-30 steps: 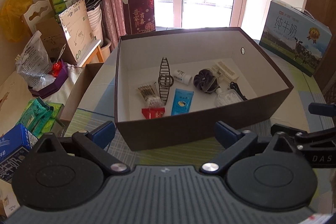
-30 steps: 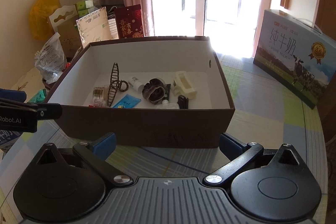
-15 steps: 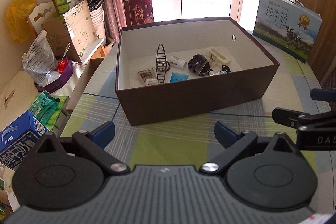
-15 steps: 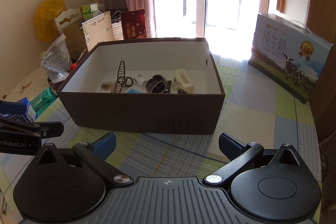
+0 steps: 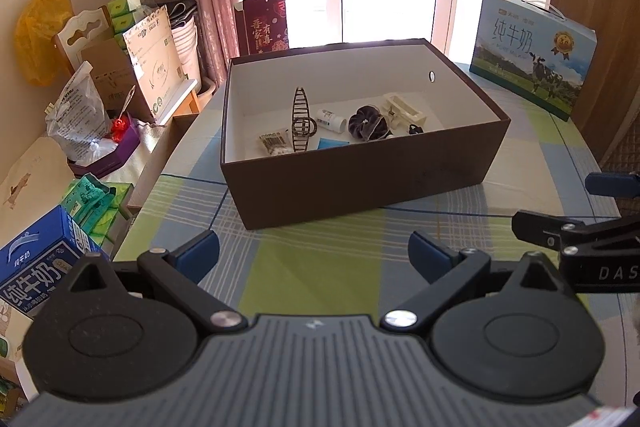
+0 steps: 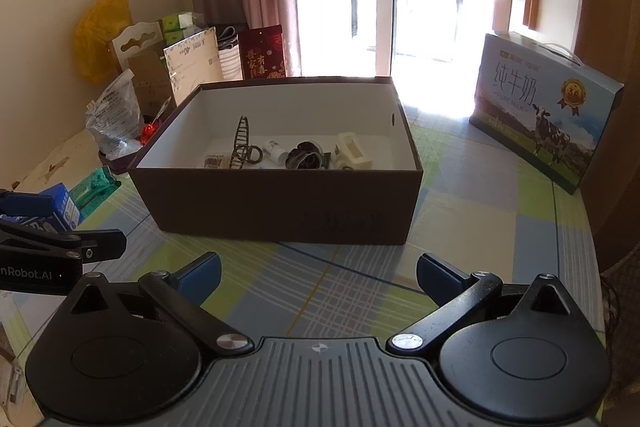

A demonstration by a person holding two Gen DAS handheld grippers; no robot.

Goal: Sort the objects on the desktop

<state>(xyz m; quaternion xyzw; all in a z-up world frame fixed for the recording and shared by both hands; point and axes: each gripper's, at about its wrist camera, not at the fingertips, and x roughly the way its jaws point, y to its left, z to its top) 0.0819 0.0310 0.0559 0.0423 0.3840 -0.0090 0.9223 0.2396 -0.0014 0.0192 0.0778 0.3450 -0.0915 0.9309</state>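
Nearest, the left gripper (image 5: pixel 314 253) hangs over the checked tablecloth (image 5: pixel 320 267) with its fingers spread wide and nothing between them. The right gripper (image 6: pixel 318 273) is just the same, released and empty, hovering beside it.

Beyond the bare stretch of cloth stands the brown box (image 5: pixel 360 175), and the desktop things lie on its white floor: a packet of cotton swabs (image 5: pixel 274 143), a dark ladder-shaped clip (image 5: pixel 300 119), a small white bottle (image 5: pixel 331 119), a dark scrunchie (image 5: pixel 366 123) and a cream clip (image 5: pixel 404 109) (a blue tube (image 5: pixel 332 143) peeks over the near wall, though it is mostly hidden).

No loose item shows on the cloth, so the sorting looks finished. If so, both grippers should back off high and level, keeping clear of the box rim. Farther off, a milk carton (image 6: pixel 540 107) stands near the window.
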